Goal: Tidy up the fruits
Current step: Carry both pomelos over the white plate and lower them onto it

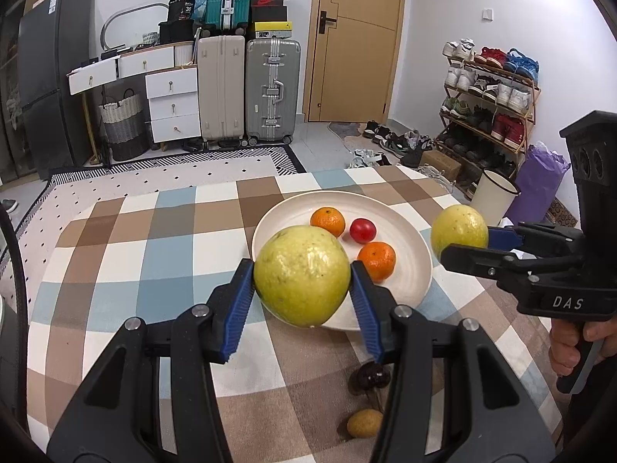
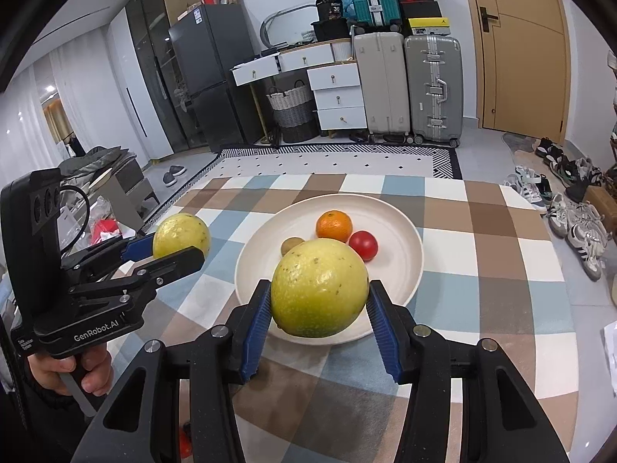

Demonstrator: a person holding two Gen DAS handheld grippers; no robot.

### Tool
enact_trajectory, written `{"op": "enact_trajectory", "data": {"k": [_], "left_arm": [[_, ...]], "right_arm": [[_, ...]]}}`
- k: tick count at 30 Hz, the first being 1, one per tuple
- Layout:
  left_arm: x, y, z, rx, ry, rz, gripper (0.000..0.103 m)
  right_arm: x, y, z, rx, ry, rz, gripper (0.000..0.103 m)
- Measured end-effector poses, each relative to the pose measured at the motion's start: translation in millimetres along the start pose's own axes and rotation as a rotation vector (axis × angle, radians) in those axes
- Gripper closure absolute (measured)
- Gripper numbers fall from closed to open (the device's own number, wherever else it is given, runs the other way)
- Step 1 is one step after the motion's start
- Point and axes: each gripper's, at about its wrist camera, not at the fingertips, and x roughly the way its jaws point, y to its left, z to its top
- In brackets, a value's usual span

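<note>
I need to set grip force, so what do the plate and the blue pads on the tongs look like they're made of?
Plate: cream, matte, even sheen, likely melamine or glazed ceramic; can't tell which. Blue pads: ribbed, dull, probably rubber or soft plastic.

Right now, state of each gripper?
Left gripper: shut on a yellow-green fruit, above the plate edge.
Right gripper: shut on a second yellow-green fruit.
</note>
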Motion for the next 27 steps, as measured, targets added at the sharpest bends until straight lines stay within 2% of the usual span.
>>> {"op": "enact_trajectory", "data": {"k": [14,19,27], "left_arm": [[33.5,-5.7,7.1,0.011,0.022,-0.001,0.056],[48.7,-10.4,3.3,0.041,0.033,-0.003,0.056],[71.7,-7.2,-5.7,0.044,0.076,-0.004,0.056]], "right_arm": [[19.3,-15.5,2.2,0.017,0.013,-0.033,0.053],[27.1,-22.8,2.1,0.052,0.010,-0.015,0.053],[44.5,-30.8,-3.5,0.054,0.041,-0.057,0.053]]}}
